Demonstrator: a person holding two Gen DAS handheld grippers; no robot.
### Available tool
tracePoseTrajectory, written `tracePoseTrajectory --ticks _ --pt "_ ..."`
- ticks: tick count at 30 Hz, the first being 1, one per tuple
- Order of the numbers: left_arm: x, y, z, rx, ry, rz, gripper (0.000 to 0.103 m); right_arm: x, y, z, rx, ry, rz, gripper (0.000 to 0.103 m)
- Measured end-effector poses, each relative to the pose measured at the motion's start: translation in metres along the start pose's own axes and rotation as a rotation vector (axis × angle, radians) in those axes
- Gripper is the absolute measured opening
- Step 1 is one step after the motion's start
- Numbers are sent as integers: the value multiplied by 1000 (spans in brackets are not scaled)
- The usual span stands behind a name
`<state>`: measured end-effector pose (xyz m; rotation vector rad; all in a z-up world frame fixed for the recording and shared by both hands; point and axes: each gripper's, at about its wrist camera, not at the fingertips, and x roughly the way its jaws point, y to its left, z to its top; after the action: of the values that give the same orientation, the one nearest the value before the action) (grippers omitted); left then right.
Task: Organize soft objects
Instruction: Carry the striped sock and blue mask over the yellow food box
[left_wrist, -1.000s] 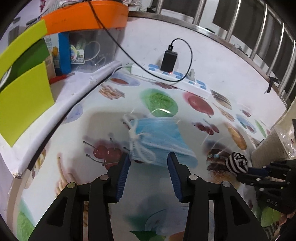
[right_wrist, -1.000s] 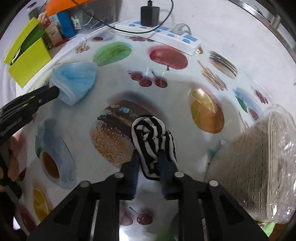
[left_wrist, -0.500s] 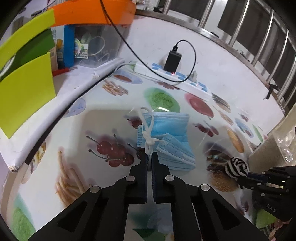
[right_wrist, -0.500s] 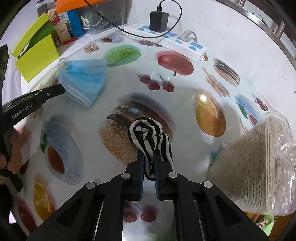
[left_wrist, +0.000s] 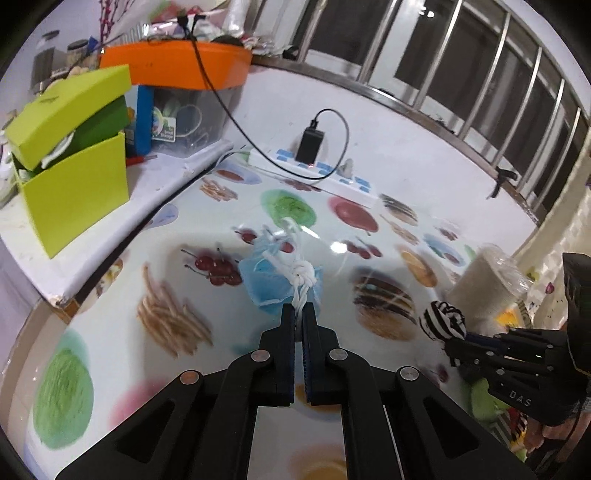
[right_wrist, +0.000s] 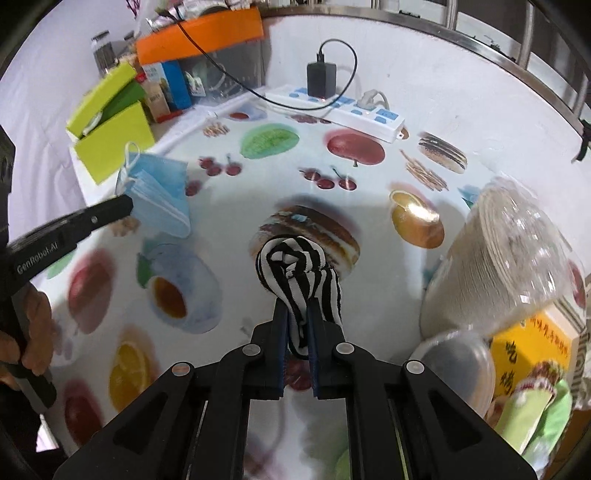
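On the left, the left gripper (left_wrist: 299, 314) has its jaws closed tight on the knotted white ear loops of a bundle of blue face masks (left_wrist: 275, 282), held above the fruit-printed worktop (left_wrist: 173, 373). To the right, the right gripper (right_wrist: 297, 325) has its jaws clamped on a rolled black-and-white striped sock (right_wrist: 299, 273), also above the worktop.

One stack of blue face masks (left_wrist: 272, 280) tied with a white cord, one black-and-white striped sock bundle (right_wrist: 297, 273), two black grippers, left (left_wrist: 299, 308) and right (right_wrist: 297, 314), one white power strip (right_wrist: 341, 110) carrying one black charger (right_wrist: 321, 79), one lime-green box (left_wrist: 70, 155), one orange lid (left_wrist: 177, 66), one wrapped roll (right_wrist: 495, 258)
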<state>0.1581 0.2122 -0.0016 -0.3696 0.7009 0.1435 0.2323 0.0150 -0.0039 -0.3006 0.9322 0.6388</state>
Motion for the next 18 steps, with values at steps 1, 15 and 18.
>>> tracePoseTrajectory --ticks 1,15,18 --pt "-5 -3 -3 5 -4 -5 4 -3 1 -2 2 -10 5 10" --pt "-64 -46 -35 75 -46 -81 4 -57 13 -39 40 -155 85 10" --pt "-72 -59 -43 99 -50 -106 4 -66 16 -48 42 -171 90 10"
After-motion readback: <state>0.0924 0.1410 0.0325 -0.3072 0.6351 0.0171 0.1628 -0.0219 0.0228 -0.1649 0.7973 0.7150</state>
